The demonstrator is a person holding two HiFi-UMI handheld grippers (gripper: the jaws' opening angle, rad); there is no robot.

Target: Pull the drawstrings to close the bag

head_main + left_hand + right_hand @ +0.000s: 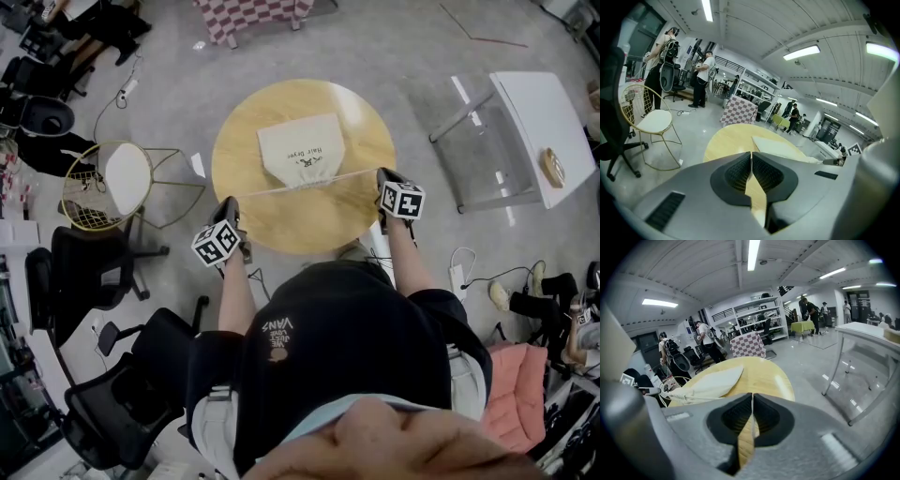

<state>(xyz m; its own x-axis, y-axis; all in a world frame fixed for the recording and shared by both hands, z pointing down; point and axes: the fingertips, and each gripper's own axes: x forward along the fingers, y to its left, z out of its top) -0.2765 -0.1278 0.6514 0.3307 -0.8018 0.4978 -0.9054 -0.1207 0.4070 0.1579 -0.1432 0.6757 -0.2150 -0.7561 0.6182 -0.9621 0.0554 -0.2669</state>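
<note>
Standing on pale grey flooring in the head view, a round wooden table (246, 141) is carrying a cream bag (302, 148) near its middle, neck toward the person. A drawstring (309, 182) is stretching taut across the near side of the table, from the left gripper (229, 204) to the right gripper (383, 175), each pinching one end. A gold wire chair (127, 178) is sitting to the left, black office chairs (84, 262) nearer the person, and a white table (544, 131) to the right.

The left gripper view is showing what the overhead cannot: its jaws are meeting at the tips, with the cord too thin to make out. Beyond them people (701, 79) are standing by a checkered cloth (739, 111) under long ceiling lights (801, 52).

The right gripper view is showing its jaws pressed together too, the cord running in from the gathered bag neck at the left. Shelving (759, 317) is lining the far wall.
</note>
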